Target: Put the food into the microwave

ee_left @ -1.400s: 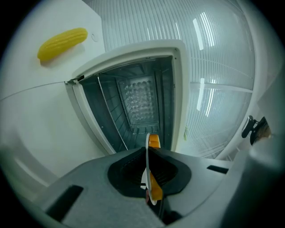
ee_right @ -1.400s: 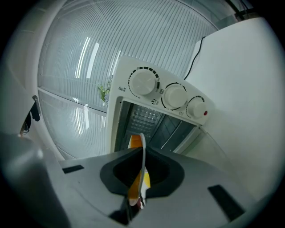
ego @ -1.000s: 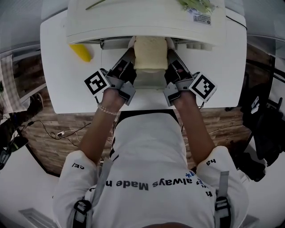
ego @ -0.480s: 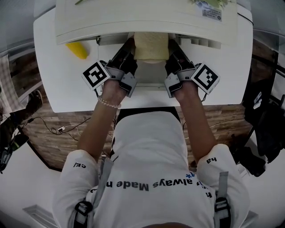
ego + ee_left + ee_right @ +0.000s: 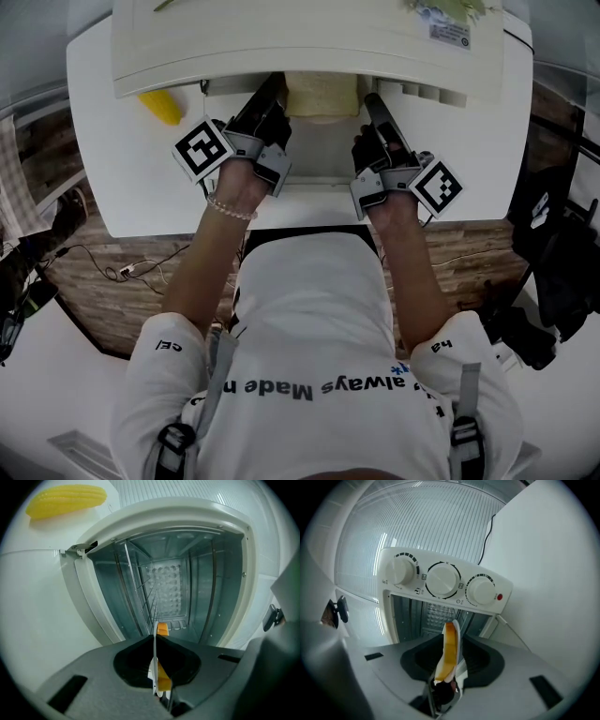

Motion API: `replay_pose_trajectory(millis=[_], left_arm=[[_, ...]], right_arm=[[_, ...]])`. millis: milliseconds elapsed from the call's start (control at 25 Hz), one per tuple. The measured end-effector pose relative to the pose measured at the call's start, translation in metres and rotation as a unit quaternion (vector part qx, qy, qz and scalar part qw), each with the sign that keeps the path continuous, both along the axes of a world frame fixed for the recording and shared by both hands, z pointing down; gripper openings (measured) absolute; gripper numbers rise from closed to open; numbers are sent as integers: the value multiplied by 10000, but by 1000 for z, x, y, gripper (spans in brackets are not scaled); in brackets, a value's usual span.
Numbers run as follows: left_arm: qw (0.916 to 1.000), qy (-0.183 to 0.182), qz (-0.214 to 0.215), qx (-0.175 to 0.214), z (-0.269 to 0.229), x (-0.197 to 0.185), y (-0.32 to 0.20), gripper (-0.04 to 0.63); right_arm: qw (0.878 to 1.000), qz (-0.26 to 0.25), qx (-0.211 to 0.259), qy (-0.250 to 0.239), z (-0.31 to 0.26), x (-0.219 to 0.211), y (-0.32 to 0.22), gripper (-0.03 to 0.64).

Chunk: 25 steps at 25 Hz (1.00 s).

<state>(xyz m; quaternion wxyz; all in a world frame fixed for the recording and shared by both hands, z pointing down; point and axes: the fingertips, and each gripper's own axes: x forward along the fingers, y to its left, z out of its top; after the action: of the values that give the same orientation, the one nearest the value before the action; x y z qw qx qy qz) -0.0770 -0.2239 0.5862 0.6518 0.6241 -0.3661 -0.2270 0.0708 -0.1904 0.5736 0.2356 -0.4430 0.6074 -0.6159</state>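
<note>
Right now my left tool is pinched shut and empty, just beside the bread, which sits in the open microwave's mouth. My right tool is also shut and empty. A corn cob lies on the bench.

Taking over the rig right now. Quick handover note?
Left tongs: shut, empty, at the mouth of the white three-knob microwave.
Right tongs: shut, empty, just outside it.
Pale yellow rectangular food slab: between the tongs at the mouth, partly under the top edge; depth unclear.
Yellow corn cob lies left of the microwave.
Done: food is at the opening.
To do: probably push it fully in.
</note>
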Motion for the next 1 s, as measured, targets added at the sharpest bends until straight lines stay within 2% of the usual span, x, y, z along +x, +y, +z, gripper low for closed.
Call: replay_pose_trajectory(millis=[240, 440, 680, 840, 1000], left_arm=[[10000, 37, -26, -28, -1, 1, -7, 18], [9999, 98, -29, -44, 0, 1, -10, 18], [9999, 101, -53, 24, -1, 1, -13, 18], [9997, 98, 8, 233, -5, 2, -14, 20], [9994, 142, 43, 314, -11, 3, -7, 114]], right_arm=[[9995, -166, 211, -150, -1, -20, 32, 100], [9987, -449, 170, -153, 7, -46, 33, 98], [9983, -290, -110, -491, 15, -53, 28, 28], [9970, -90, -310, -709, 18, -51, 27, 23], [9963, 6, -382, -765, 19, -51, 23, 23]])
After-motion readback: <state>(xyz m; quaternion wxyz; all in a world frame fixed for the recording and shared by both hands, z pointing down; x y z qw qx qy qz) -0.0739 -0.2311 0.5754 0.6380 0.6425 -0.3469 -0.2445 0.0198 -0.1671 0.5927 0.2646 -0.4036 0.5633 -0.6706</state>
